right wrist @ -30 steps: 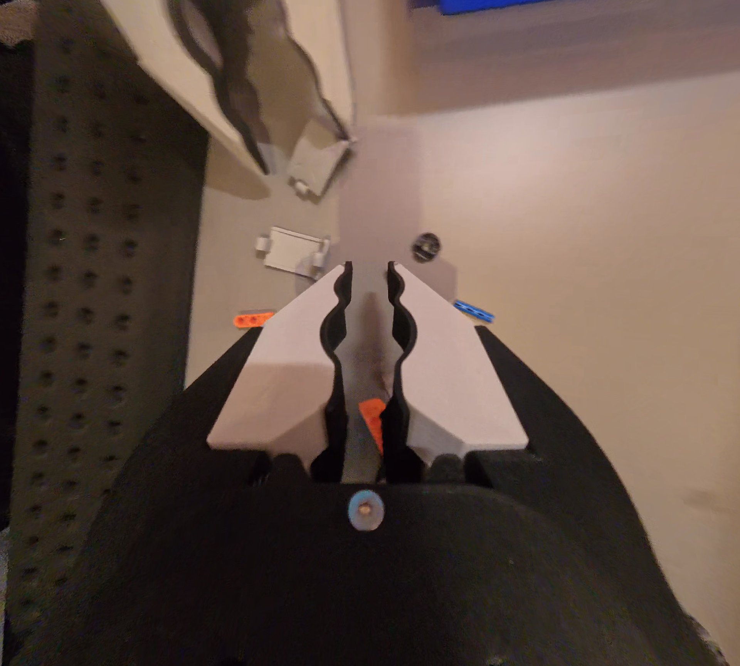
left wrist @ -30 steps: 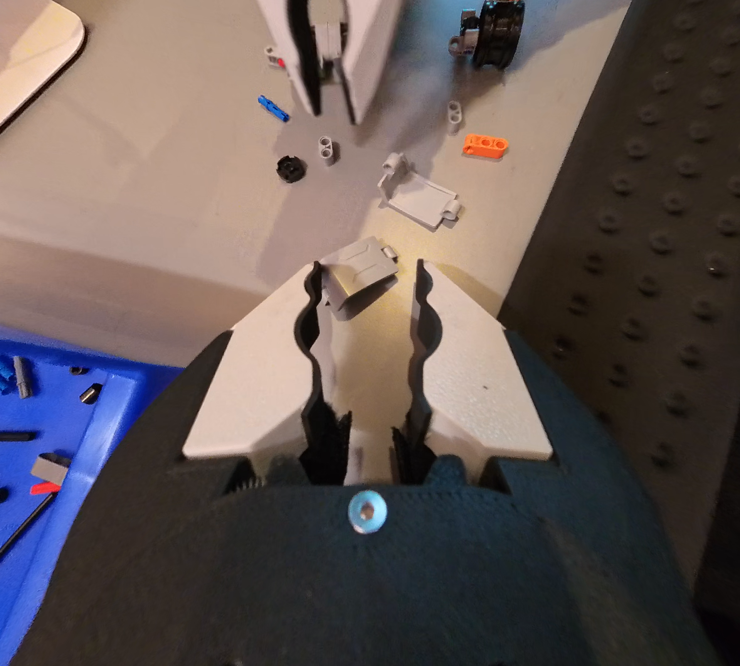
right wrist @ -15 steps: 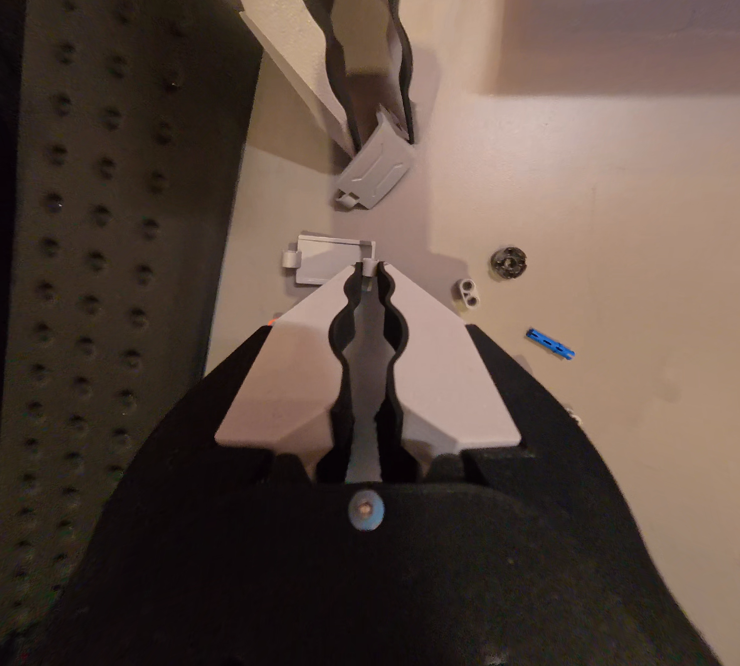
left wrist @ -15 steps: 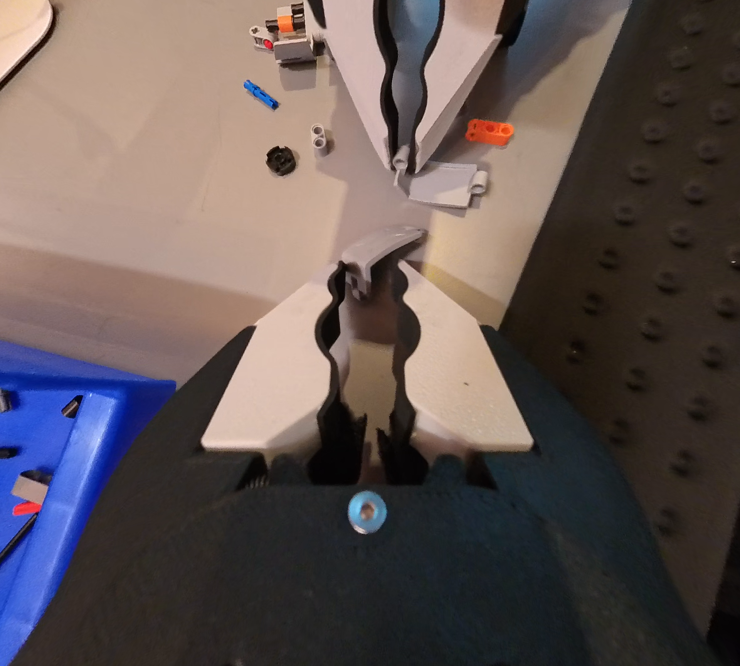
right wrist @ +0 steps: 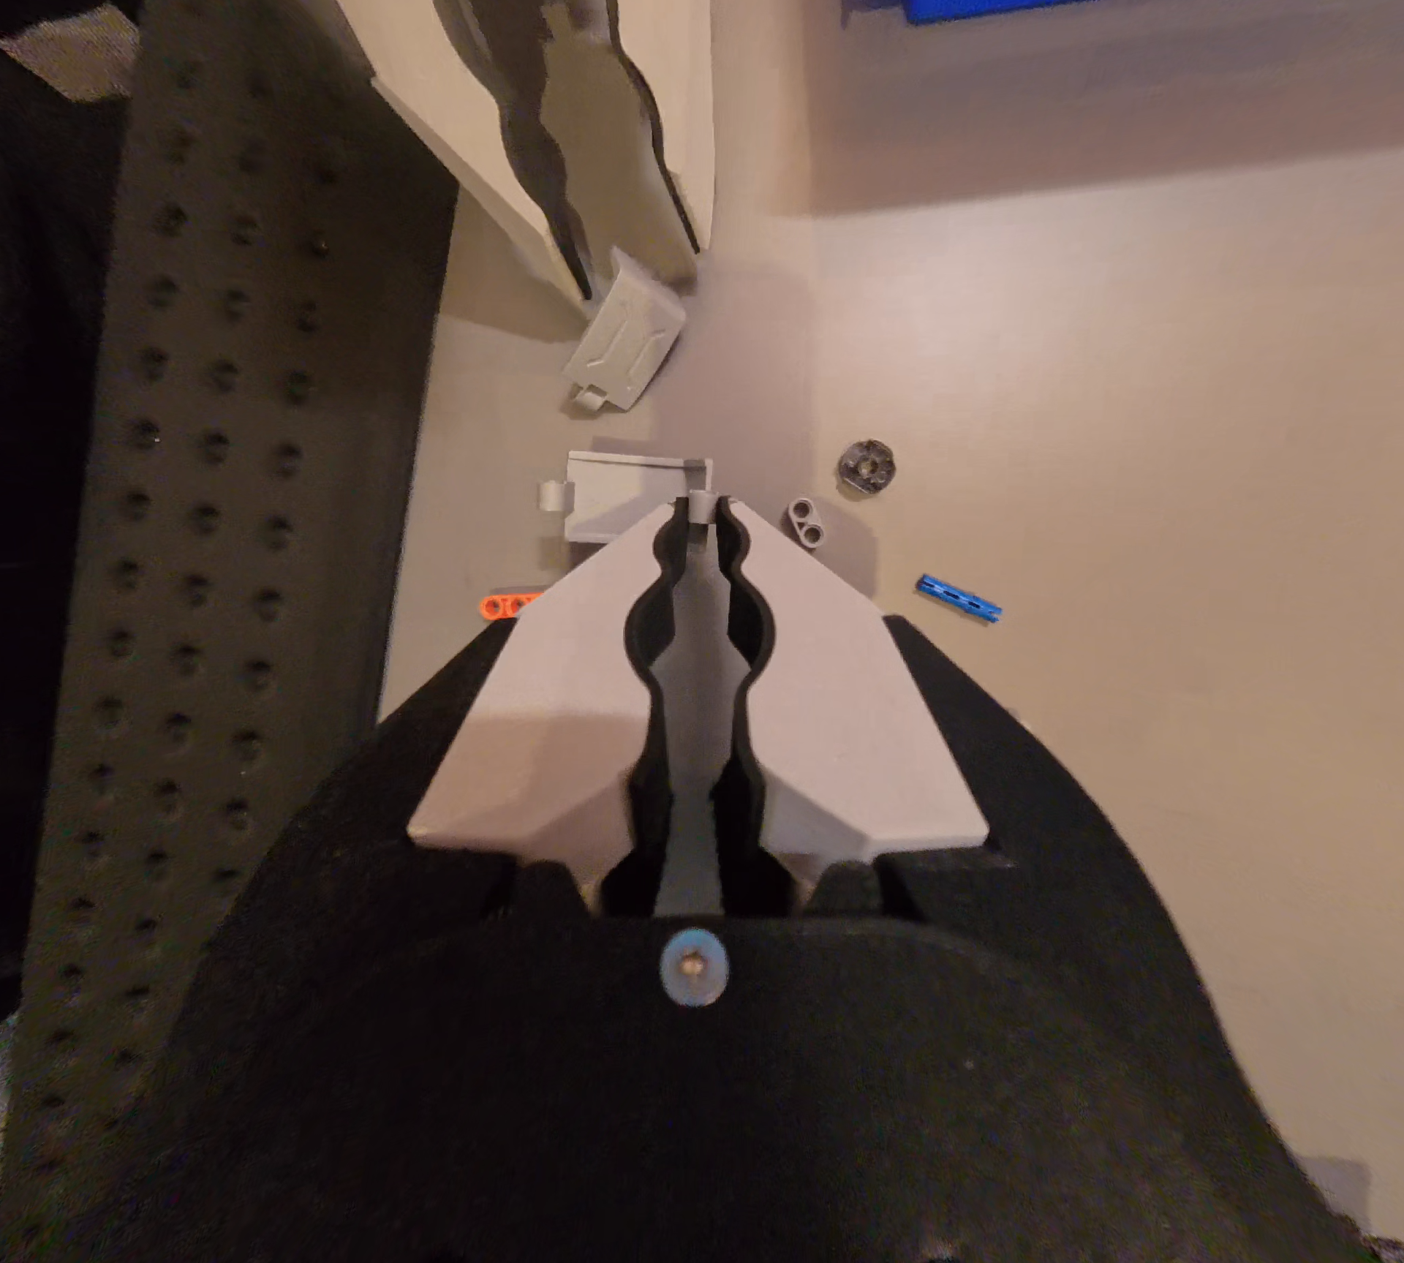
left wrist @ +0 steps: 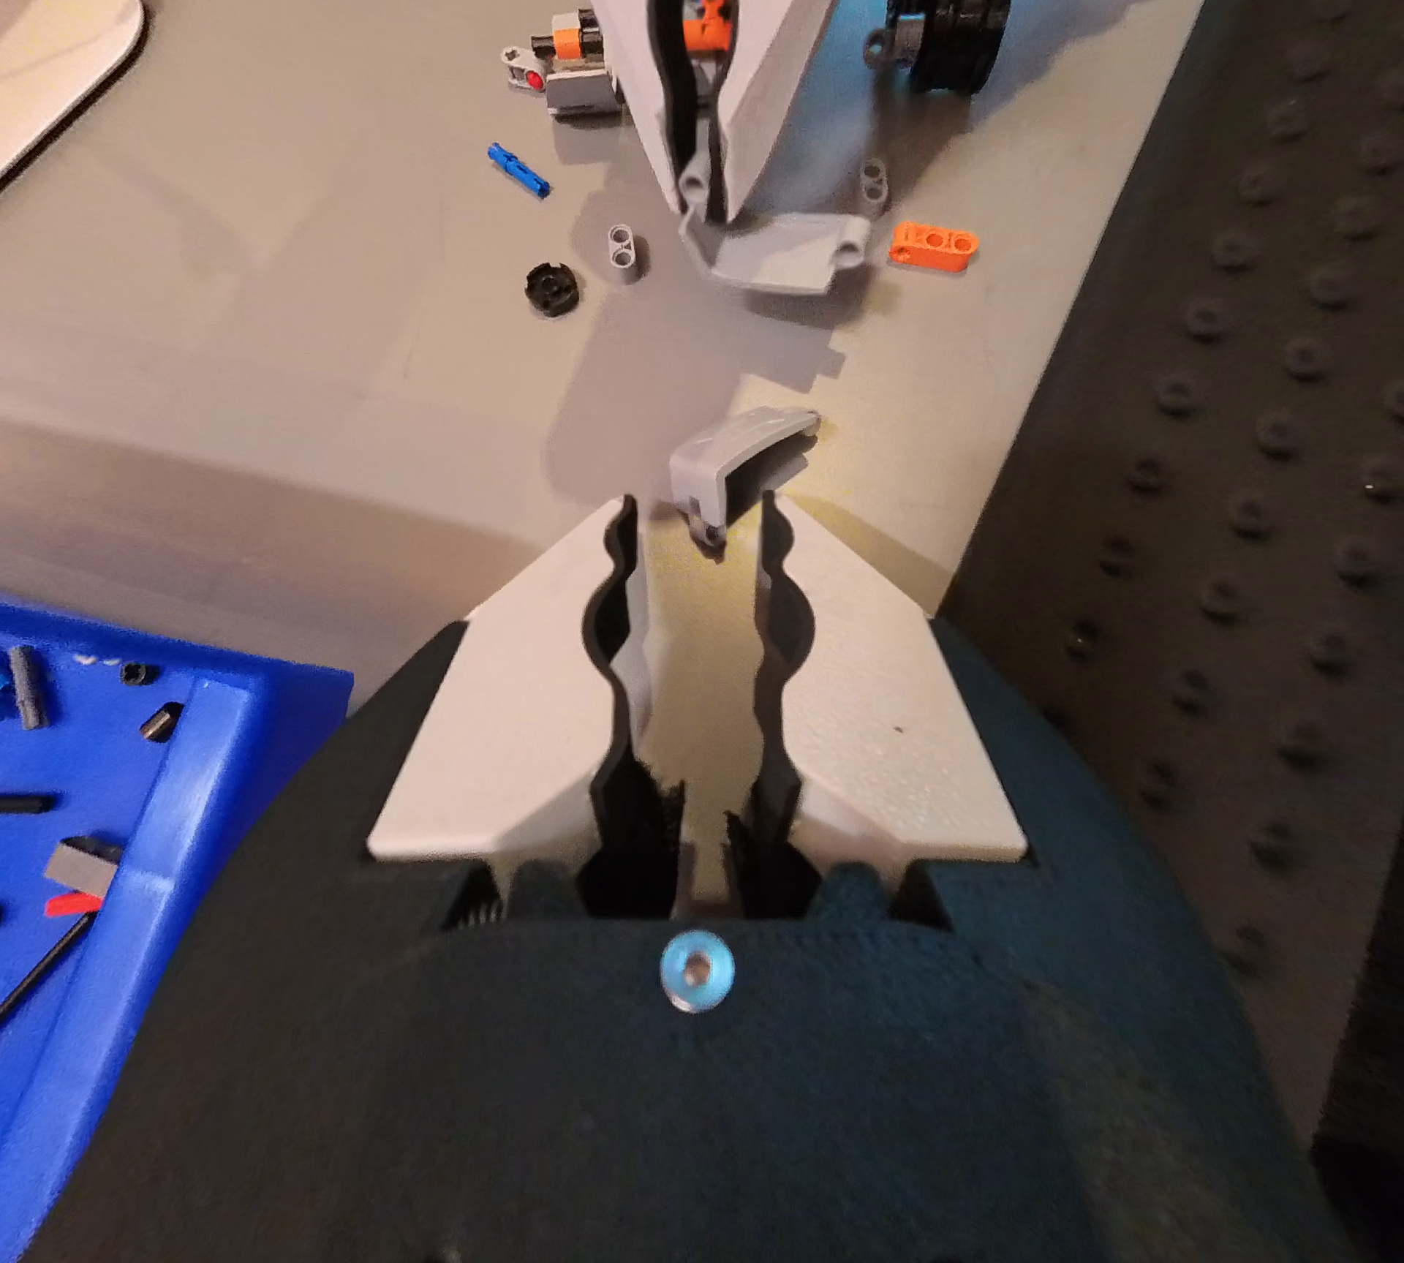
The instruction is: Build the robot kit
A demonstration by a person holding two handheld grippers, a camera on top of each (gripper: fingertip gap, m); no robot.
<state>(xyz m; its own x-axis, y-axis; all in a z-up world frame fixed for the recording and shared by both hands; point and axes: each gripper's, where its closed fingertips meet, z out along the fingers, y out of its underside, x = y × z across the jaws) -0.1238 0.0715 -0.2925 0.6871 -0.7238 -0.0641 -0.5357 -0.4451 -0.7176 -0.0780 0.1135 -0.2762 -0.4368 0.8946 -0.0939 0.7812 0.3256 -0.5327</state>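
Looking down my left gripper (left wrist: 695, 505), I see its jaws standing part open. The pin end of a curved light-grey plastic panel (left wrist: 741, 467) sits between the tips, tilted up off the grey table (left wrist: 304, 353); nothing looks pinched. My right gripper (right wrist: 703, 508) is closed nearly tight on the corner lug of a flat grey plastic panel with hinge lugs (right wrist: 608, 493), lying just beyond the curved one. Beside them lie a black round stud piece (left wrist: 552, 290), a grey two-hole connector (left wrist: 627, 242) and a small blue pin (left wrist: 519, 169). A blue plastic tray (left wrist: 152, 809) sits at my near left.
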